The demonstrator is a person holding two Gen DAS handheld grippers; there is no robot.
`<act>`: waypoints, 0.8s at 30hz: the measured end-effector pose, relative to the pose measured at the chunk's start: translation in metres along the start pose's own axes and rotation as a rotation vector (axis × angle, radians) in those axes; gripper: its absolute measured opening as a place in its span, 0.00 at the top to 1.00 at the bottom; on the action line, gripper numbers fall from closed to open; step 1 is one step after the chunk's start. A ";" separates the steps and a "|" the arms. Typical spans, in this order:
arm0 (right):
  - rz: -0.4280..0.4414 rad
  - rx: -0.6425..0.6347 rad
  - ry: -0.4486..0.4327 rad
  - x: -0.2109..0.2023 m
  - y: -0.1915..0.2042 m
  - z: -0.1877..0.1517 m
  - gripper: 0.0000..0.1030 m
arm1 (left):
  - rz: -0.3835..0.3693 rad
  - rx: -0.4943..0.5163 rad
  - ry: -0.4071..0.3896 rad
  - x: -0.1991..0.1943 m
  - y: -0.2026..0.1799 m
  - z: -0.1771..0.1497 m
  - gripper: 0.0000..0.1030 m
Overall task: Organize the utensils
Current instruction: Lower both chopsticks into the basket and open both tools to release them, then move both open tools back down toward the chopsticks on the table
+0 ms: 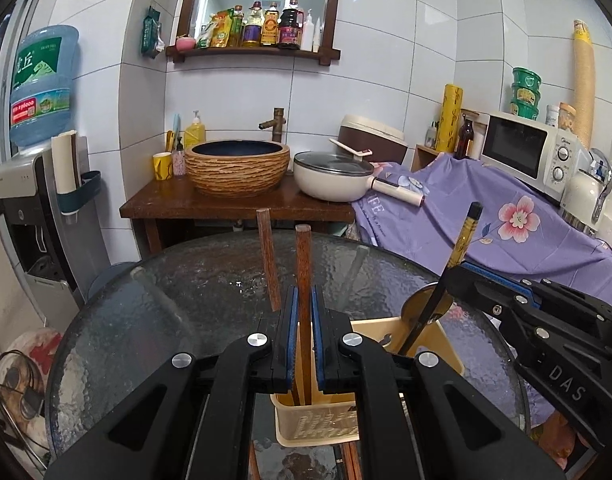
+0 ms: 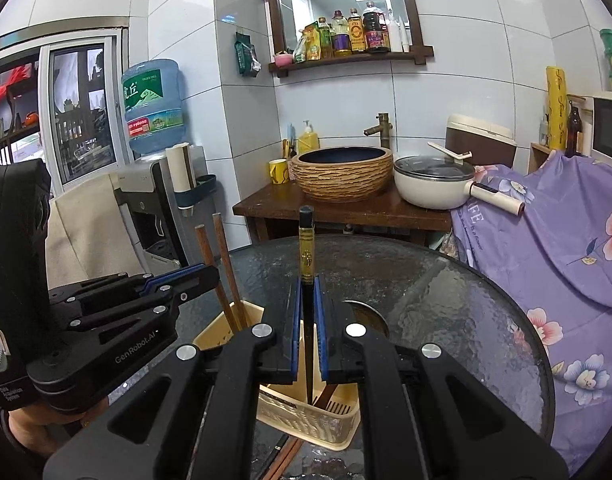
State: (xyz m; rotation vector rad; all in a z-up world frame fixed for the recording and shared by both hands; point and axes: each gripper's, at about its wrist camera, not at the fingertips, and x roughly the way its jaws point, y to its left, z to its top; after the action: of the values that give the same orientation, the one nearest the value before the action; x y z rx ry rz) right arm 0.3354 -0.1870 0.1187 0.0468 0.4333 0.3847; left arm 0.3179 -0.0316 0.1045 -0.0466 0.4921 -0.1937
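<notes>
A round glass table (image 1: pixel 166 300) carries a cream utensil holder (image 1: pixel 318 428). Over it, the left gripper (image 1: pixel 305 332) has its jaws clamped on a brown wooden chopstick (image 1: pixel 304 264); the right gripper (image 2: pixel 307 332) pinches a black chopstick (image 2: pixel 306 248). Both sticks stand upright, tips in the holder. They look light, stiff and slim, so a mid-shaft hold suits them.

Reddish-brown chopstick (image 1: pixel 304 280) between blue pads (image 1: pixel 293 320); black chopstick (image 2: pixel 307 256) with a gold-patterned band. Cream holder (image 1: pixel 318 416), lower centre. Dark rippled glass table (image 1: pixel 178 300). Lilac cloth (image 1: pixel 518 232), right, with pink flowers. Tan ridged basin (image 1: pixel 237 168), navy inside.
</notes>
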 end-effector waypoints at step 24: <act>-0.151 -0.130 0.026 -0.060 0.026 -0.117 0.21 | 0.144 -0.077 0.128 -0.042 0.053 -0.103 0.06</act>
State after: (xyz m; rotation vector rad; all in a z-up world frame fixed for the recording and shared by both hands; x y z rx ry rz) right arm 0.2274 -0.1892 0.0400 -0.1171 0.4342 0.2641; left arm 0.2423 0.0292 0.0284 -0.0741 0.6283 -0.0369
